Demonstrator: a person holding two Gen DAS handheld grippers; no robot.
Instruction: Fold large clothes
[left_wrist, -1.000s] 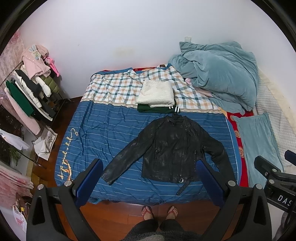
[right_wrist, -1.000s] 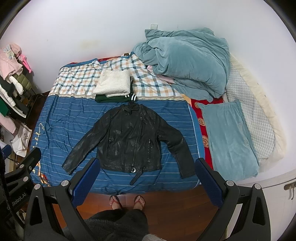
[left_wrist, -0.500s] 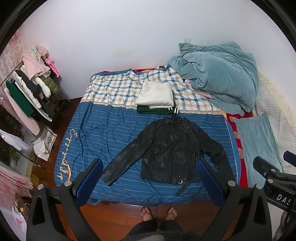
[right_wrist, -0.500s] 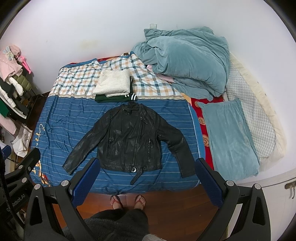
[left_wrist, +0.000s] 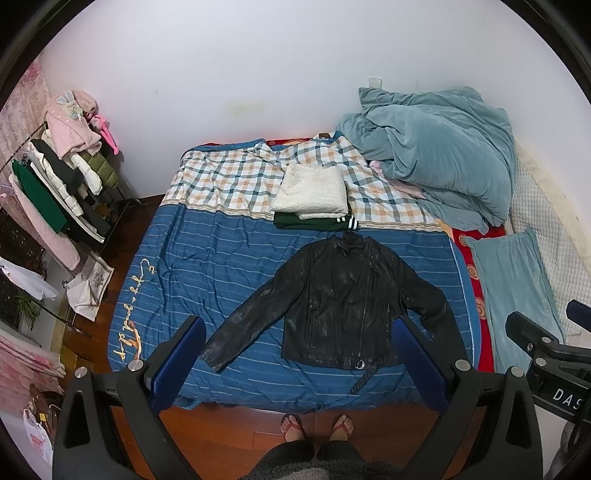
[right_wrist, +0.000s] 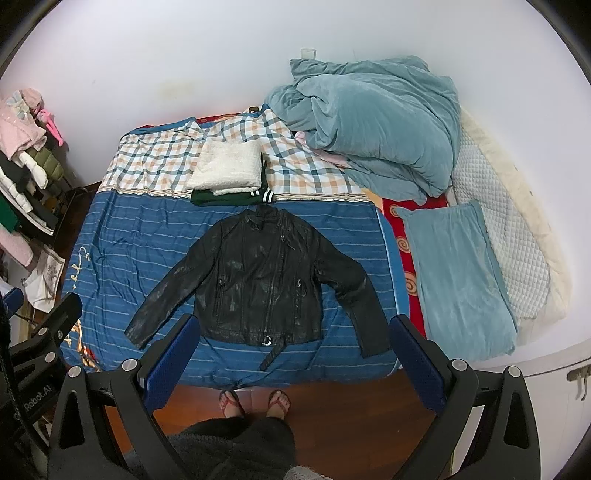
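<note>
A black leather jacket (left_wrist: 340, 302) lies flat and face up on the blue striped bed sheet (left_wrist: 207, 266), sleeves spread, belt hanging near the front edge. It also shows in the right wrist view (right_wrist: 258, 284). My left gripper (left_wrist: 299, 365) is open and empty, held high above the bed's front edge. My right gripper (right_wrist: 291, 362) is open and empty, at about the same height, to the right of the left one.
A folded white fleece (left_wrist: 314, 192) on a folded green garment (left_wrist: 310, 221) lies behind the jacket. A teal duvet (left_wrist: 436, 155) and teal pillow (right_wrist: 458, 277) are at the right. A clothes rack (left_wrist: 55, 184) stands at the left. The person's sandalled feet (left_wrist: 317, 424) stand on wooden floor.
Both views have drifted slightly, the jacket sitting a little higher in frame. Both grippers stay open; the jacket has not moved.
</note>
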